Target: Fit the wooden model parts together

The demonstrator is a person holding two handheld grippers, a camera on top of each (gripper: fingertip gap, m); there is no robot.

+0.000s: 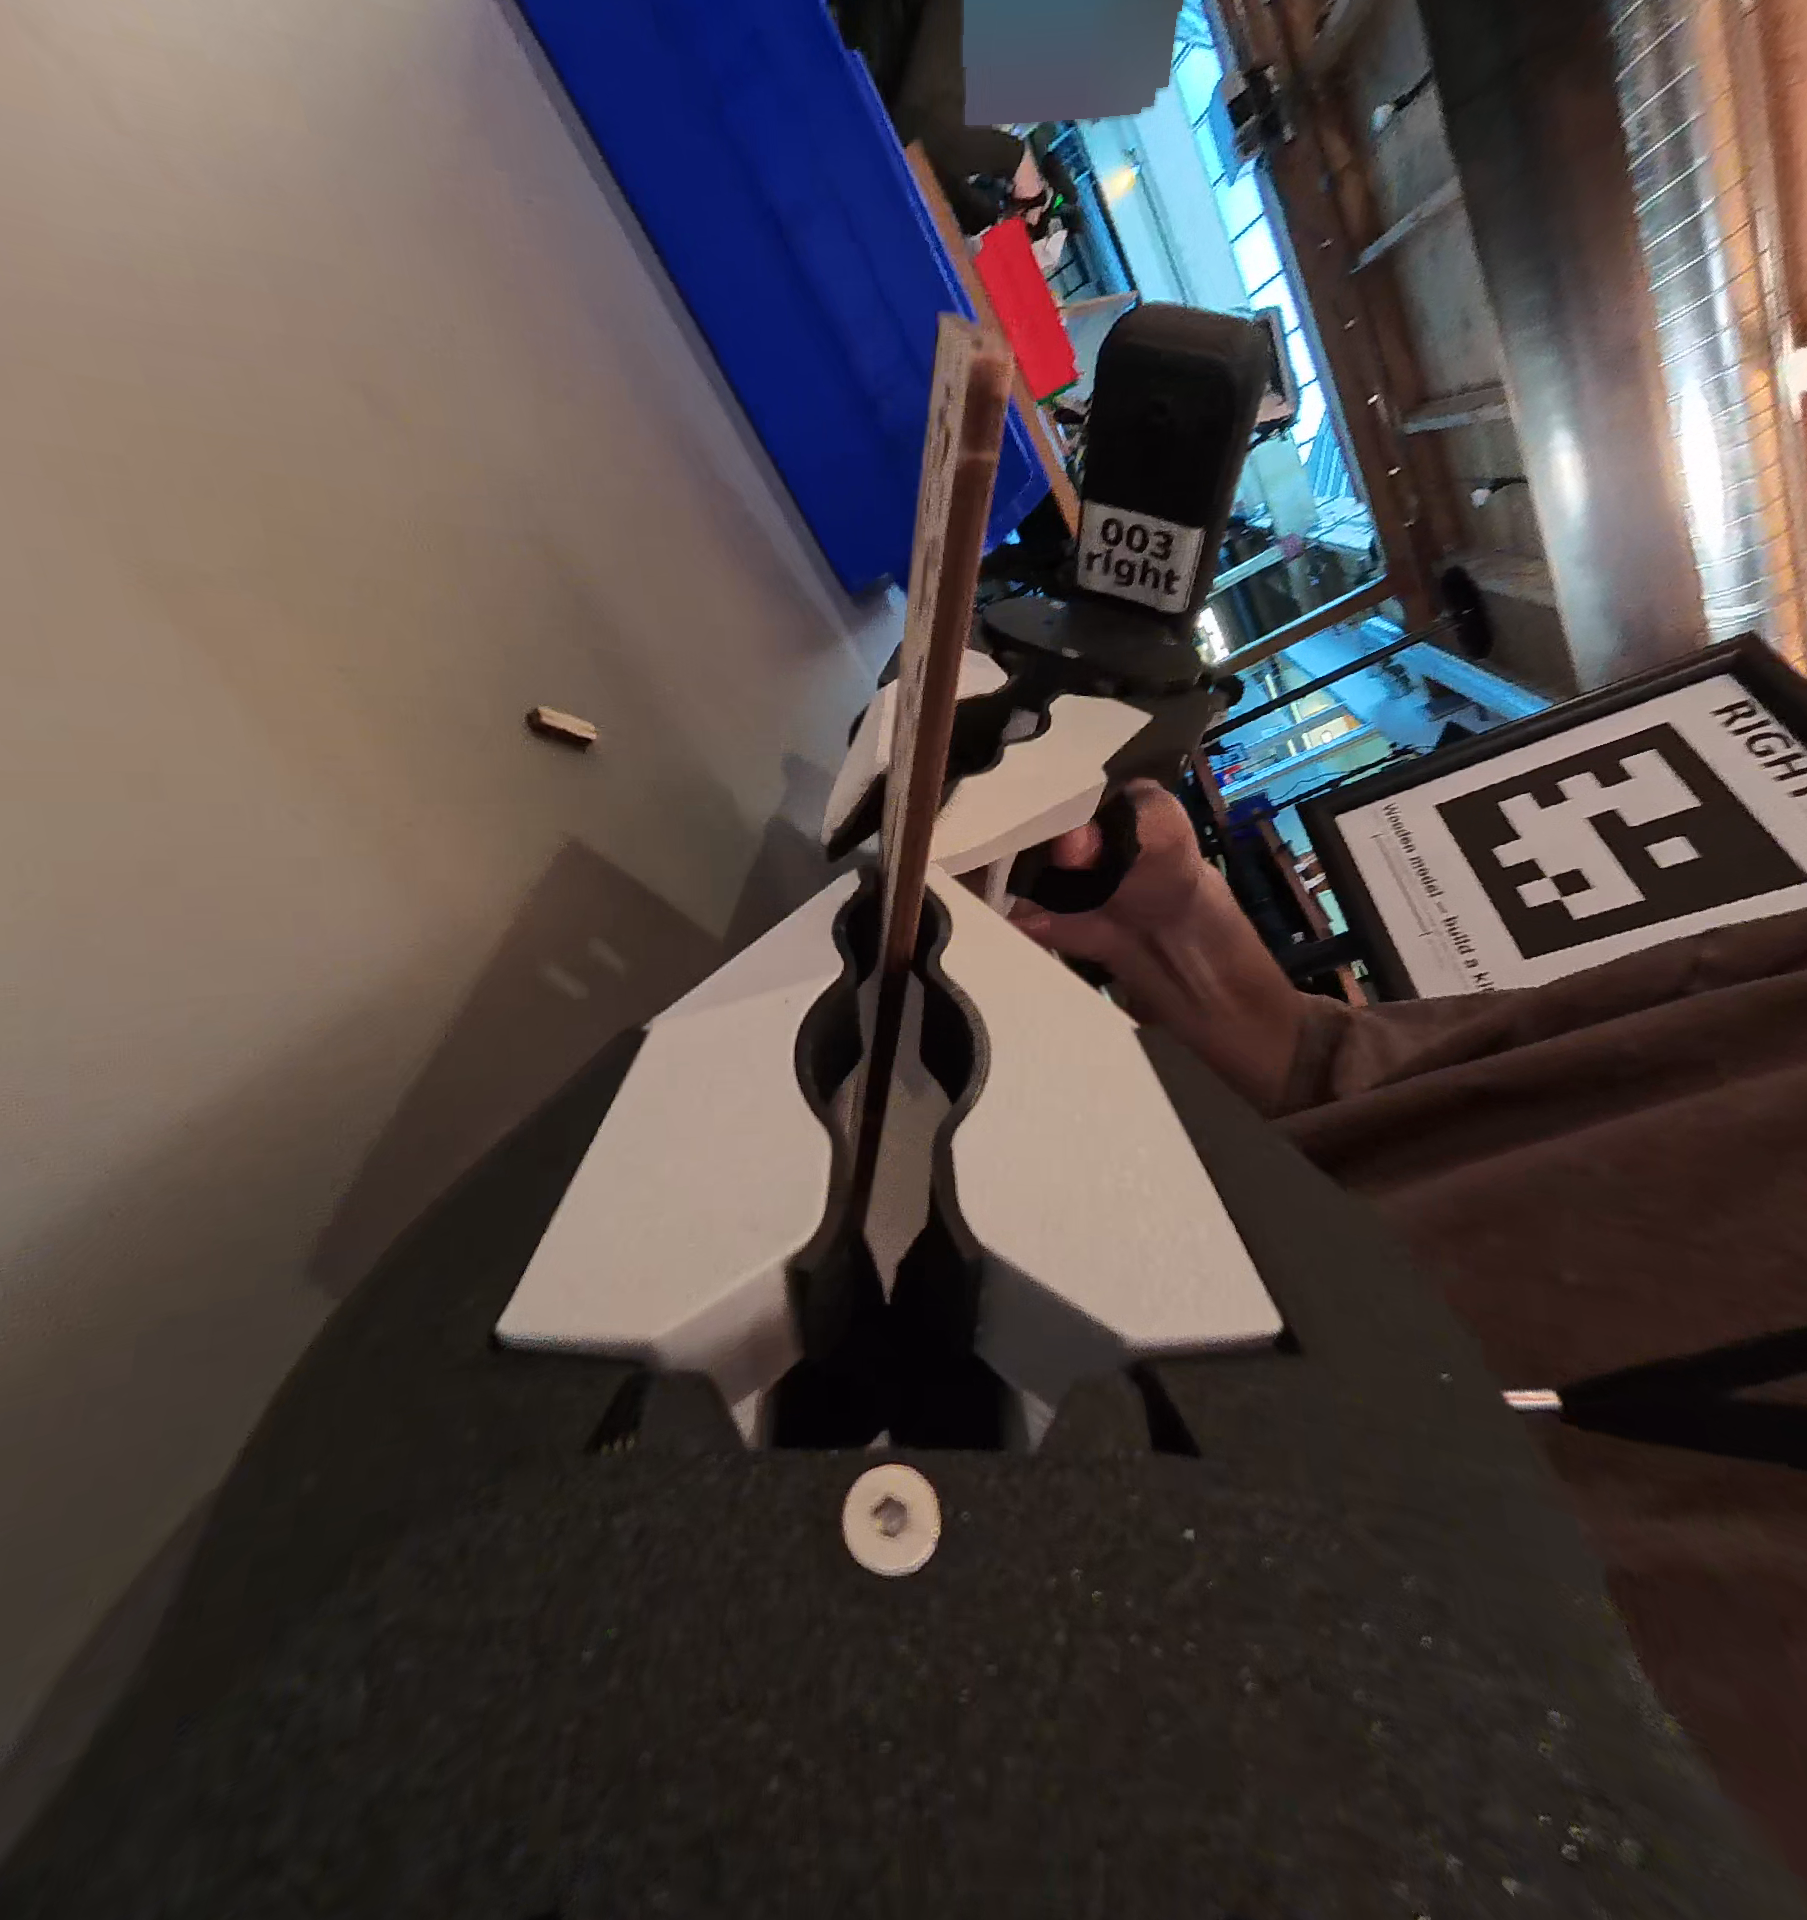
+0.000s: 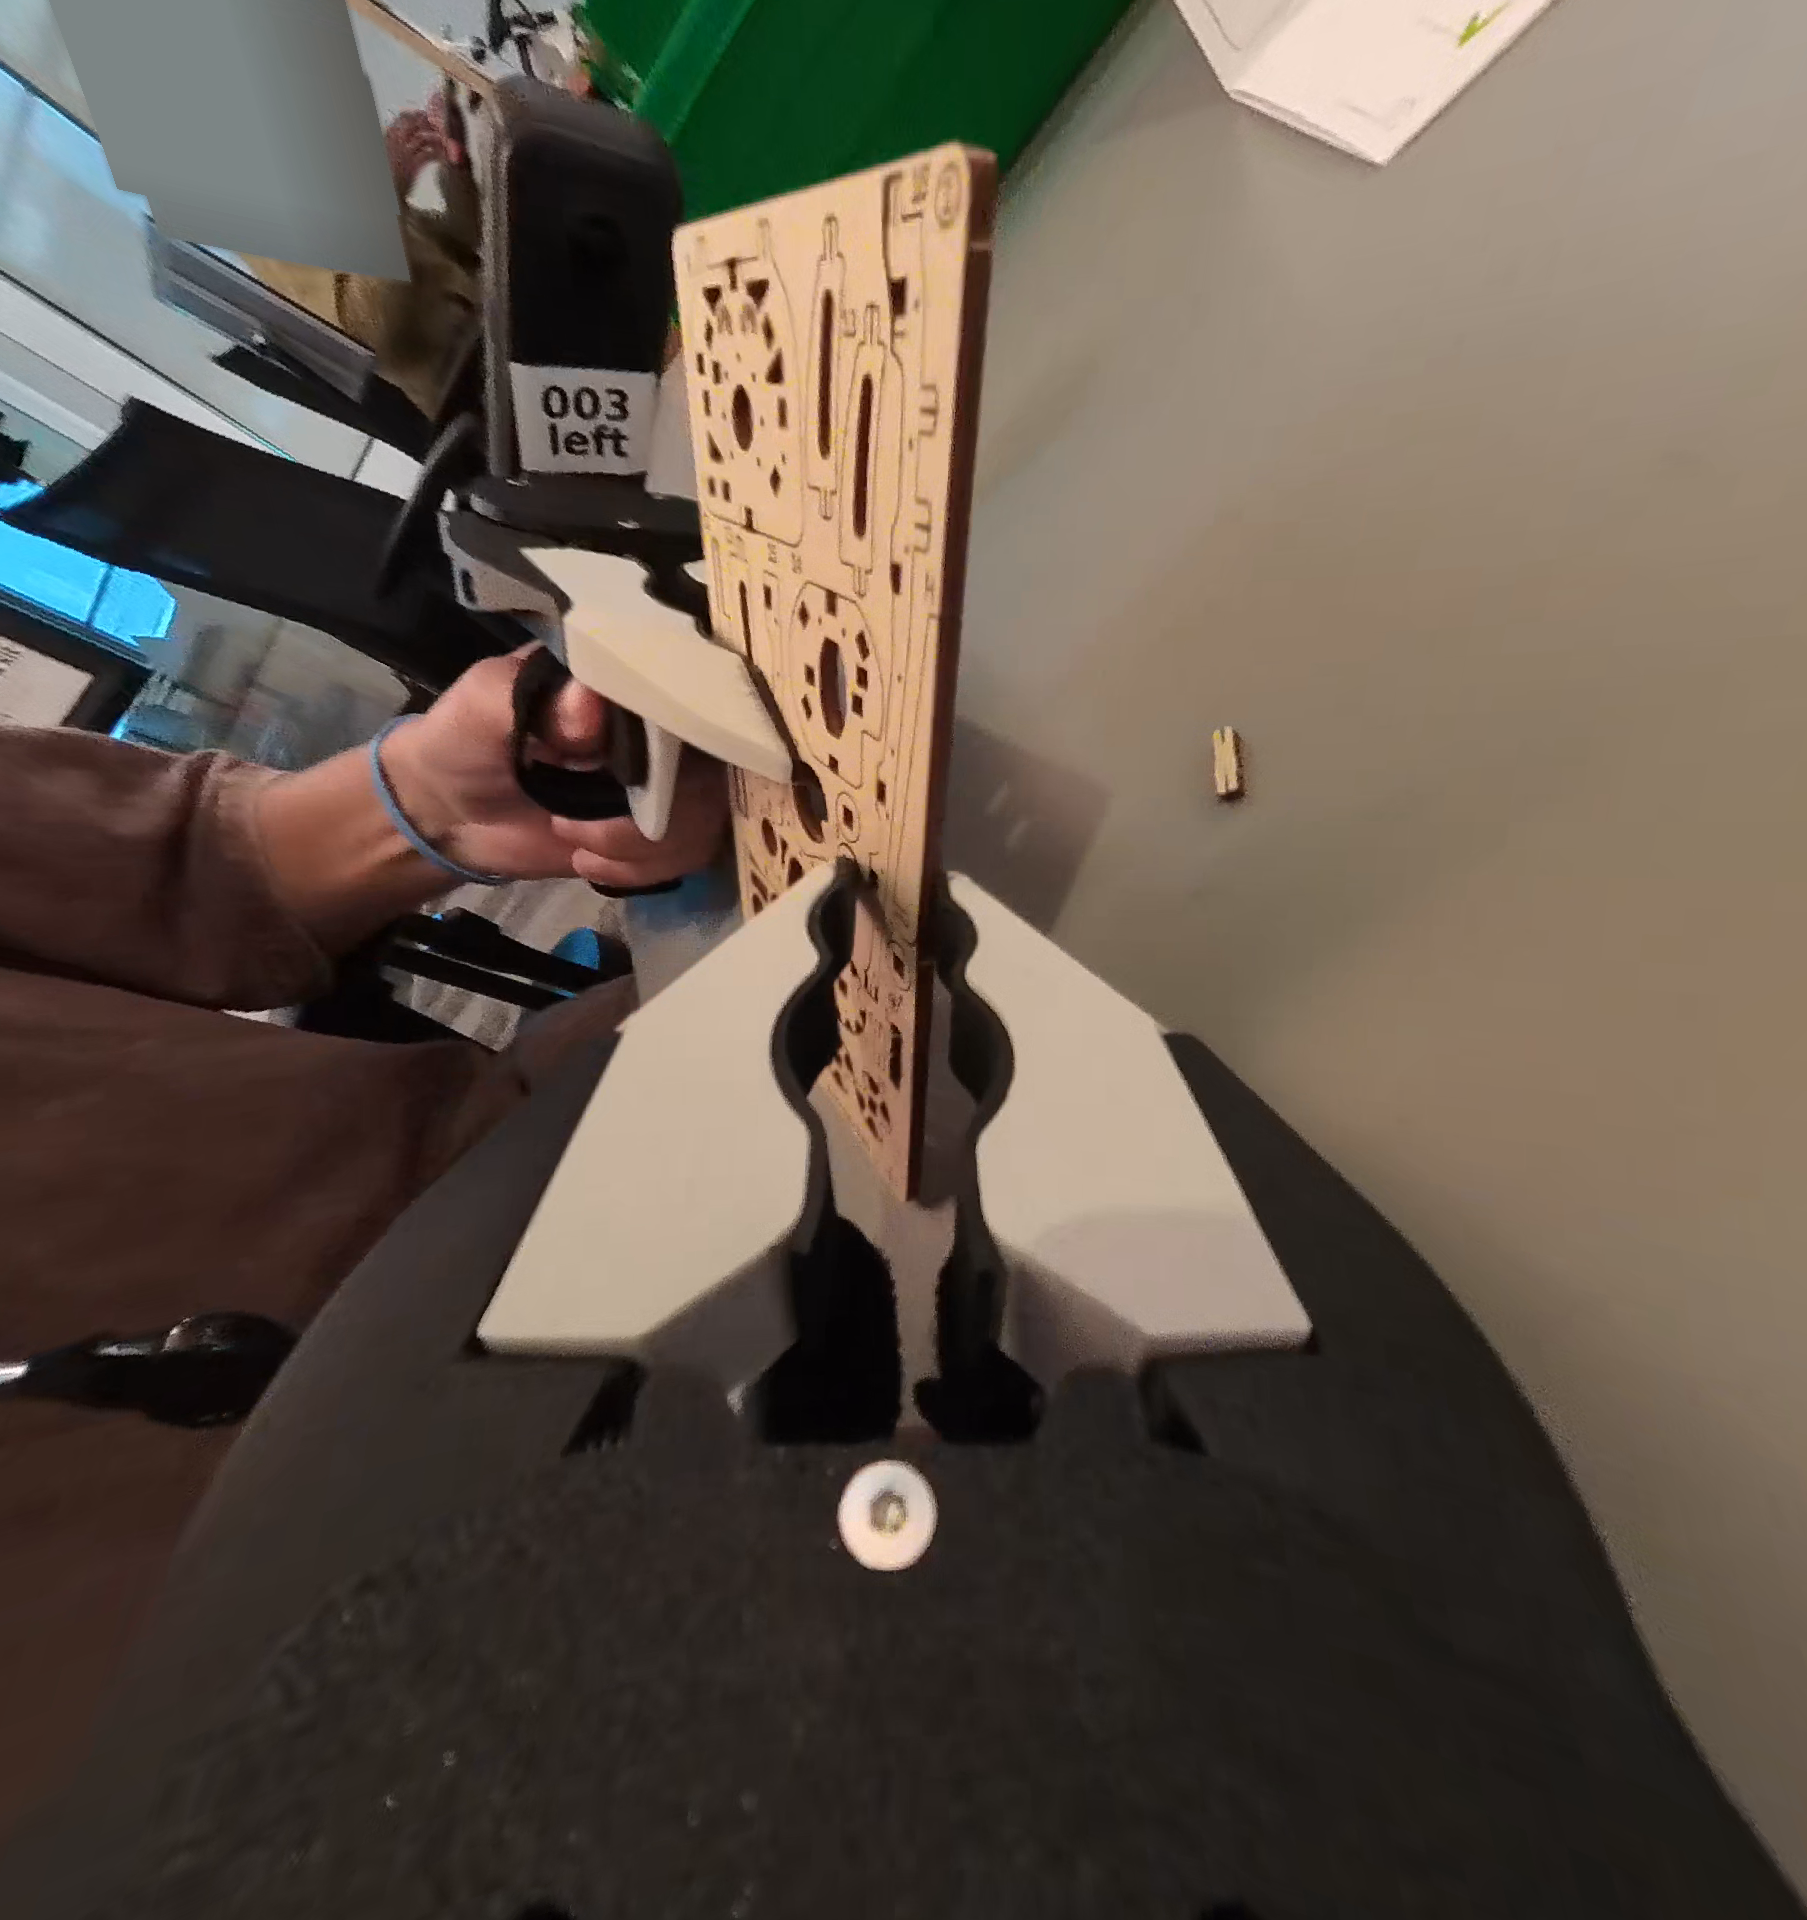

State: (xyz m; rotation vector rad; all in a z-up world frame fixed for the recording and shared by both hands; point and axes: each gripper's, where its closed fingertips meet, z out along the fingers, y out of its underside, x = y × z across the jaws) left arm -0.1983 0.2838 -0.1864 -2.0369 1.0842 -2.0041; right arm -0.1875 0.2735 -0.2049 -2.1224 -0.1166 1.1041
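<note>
A thin laser-cut wooden sheet [image 2: 847,499] with many outlined model parts stands on edge above the grey table [image 2: 1450,831]. My right gripper [image 2: 894,883] is shut on its lower edge. My left gripper [image 2: 764,727] grips the same sheet from the left, with its far finger hidden behind the sheet. In the left wrist view the sheet [image 1: 946,623] shows edge-on, clamped in my left gripper [image 1: 894,894], and my right gripper [image 1: 904,821] holds it just beyond. A small loose wooden piece [image 2: 1228,764] lies on the table and also shows in the left wrist view [image 1: 561,724].
A blue bin [image 1: 774,260] and a red bin [image 1: 1024,301] stand at the table's far side. A framed sign with a black-and-white marker [image 1: 1605,831] stands at the right. A green bin [image 2: 826,94] and white paper [image 2: 1335,62] lie beyond the sheet. The tips of both grippers are at nearly the same place. My right gripper's tips are some 6 cm from the small loose wooden piece [image 2: 1228,764]. The left camera catches it too, in the left wrist view [image 1: 575,742].
</note>
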